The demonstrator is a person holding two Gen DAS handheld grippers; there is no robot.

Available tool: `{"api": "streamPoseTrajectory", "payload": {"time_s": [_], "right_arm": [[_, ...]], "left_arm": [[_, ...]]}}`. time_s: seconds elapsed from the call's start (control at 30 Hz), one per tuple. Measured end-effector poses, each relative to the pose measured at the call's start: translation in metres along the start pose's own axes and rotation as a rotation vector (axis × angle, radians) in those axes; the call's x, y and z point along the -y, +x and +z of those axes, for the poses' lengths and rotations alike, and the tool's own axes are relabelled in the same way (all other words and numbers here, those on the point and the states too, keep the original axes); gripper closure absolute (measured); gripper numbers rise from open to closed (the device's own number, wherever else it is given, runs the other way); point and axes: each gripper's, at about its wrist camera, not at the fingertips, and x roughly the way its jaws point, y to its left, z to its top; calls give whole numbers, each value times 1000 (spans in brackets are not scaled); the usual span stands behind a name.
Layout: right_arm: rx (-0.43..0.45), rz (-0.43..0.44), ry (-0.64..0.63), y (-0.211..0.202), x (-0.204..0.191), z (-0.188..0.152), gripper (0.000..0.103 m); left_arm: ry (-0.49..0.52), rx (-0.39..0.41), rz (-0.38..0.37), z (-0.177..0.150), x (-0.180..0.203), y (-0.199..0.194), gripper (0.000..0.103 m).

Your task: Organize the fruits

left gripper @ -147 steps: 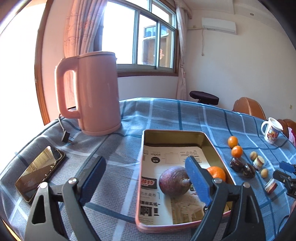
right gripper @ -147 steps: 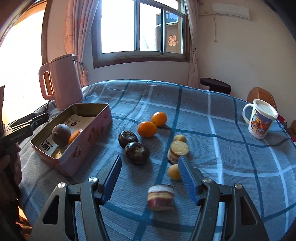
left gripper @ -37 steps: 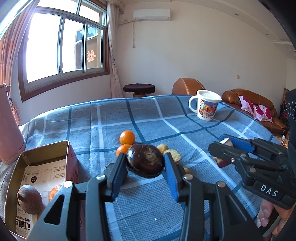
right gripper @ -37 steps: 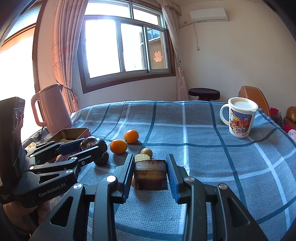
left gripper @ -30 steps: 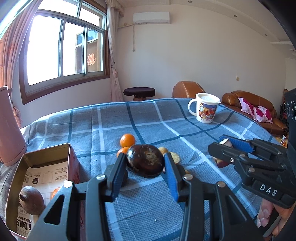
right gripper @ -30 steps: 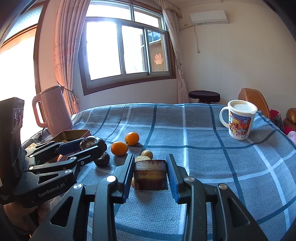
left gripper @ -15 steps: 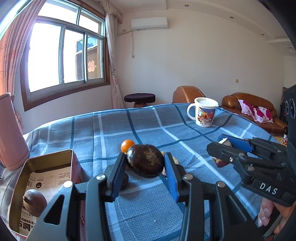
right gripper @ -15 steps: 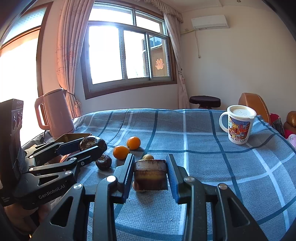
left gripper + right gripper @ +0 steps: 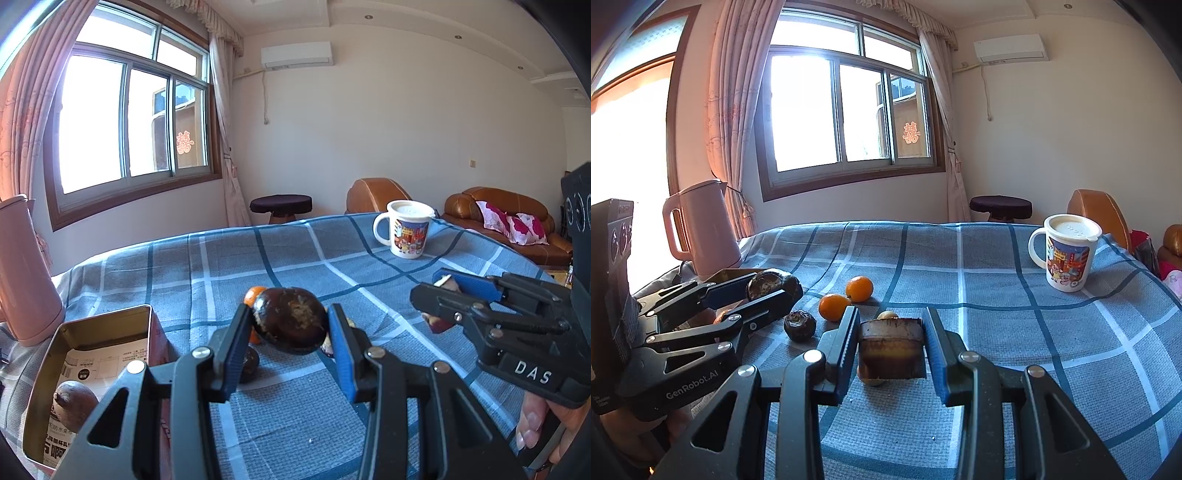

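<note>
Since the frames of about five seconds back, you had taken both claws off the table with a load in each; the tin had slid to the lower left of the left wrist view, and over the last second neither grip changed. Your left gripper (image 9: 290, 325) was narrowed on the dark passion fruit (image 9: 290, 320); fruit sat squarely between the blue pads, touching both, lifted above the blue checked tablecloth (image 9: 295, 258). Your right gripper (image 9: 891, 345) was clamped on a brown cake slice (image 9: 891, 349), held level between the pads, clear of the cloth. Open tin (image 9: 48, 350) lay left of and below the left claw, one brown fruit (image 9: 75, 404) inside on its paper lining. Two oranges (image 9: 859, 288) and a second dark passion fruit (image 9: 800, 325) rested on the cloth between the two claws; a small tan piece (image 9: 887, 315) lay just beyond the cake. Lidded mug (image 9: 1067, 256) stood well apart at right; pink kettle (image 9: 701, 229) behind the tin.
</note>
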Motion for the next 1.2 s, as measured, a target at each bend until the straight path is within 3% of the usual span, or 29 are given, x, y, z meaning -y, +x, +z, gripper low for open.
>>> {"api": "streamPoseTrajectory", "payload": {"time_s": [0.57,1.2], "right_arm": [[23,3,-7,-3,-1,0,66],[-36,-3,-21,11,-8,1,66]], "left_arm": [[-4,32,11,0,-2,-7,59],[-12,23,38,-4,-13,-13,59]]}}
